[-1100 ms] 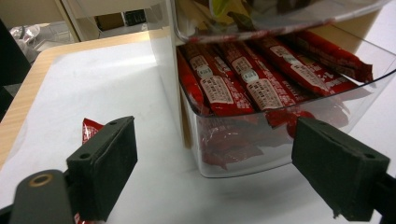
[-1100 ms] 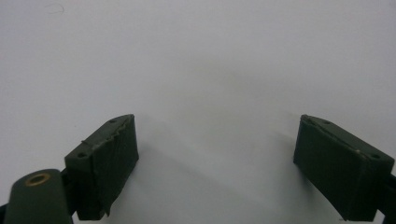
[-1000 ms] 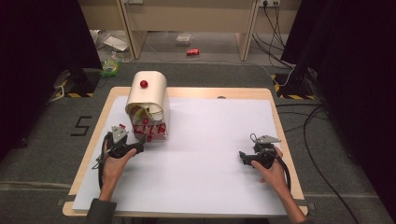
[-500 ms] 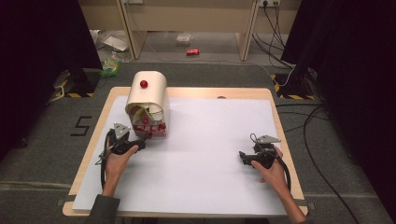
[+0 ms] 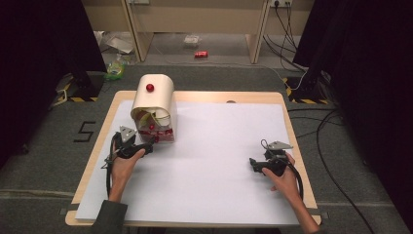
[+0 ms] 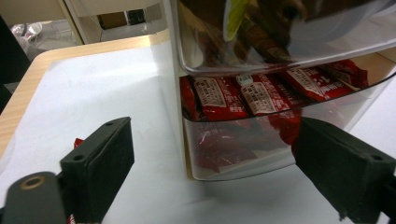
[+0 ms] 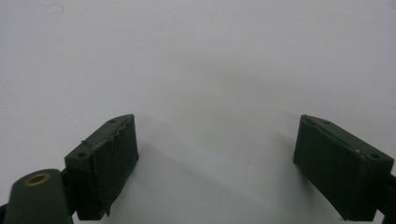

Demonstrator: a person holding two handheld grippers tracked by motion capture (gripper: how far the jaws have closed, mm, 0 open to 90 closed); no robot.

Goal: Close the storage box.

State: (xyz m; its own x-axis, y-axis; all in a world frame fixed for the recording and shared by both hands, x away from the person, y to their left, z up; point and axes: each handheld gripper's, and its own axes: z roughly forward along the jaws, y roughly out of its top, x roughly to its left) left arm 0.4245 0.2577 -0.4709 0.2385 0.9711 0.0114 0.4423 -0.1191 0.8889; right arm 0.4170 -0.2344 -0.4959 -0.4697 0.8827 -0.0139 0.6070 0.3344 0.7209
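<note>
A cream dispenser (image 5: 155, 100) with a rounded top and a red knob (image 5: 150, 87) stands at the table's far left. Its clear lower tray (image 6: 233, 161) holds several red snack packets (image 6: 219, 95). My left gripper (image 5: 153, 142) is open right in front of that tray; in the left gripper view its jaws (image 6: 212, 140) stand wide apart on either side of the tray's corner, nothing between them. A scrap of red (image 6: 78, 141) peeks out behind the left jaw. My right gripper (image 5: 254, 164) rests open near the table's right side, over bare white paper (image 7: 215, 126).
A white sheet (image 5: 219, 141) covers most of the wooden table (image 5: 292, 126). On the floor beyond lie a red can (image 5: 201, 54), litter at the far left and cables (image 5: 321, 122) to the right.
My left gripper has edged forward, closer to the dispenser's tray. The right gripper has stayed where it was.
</note>
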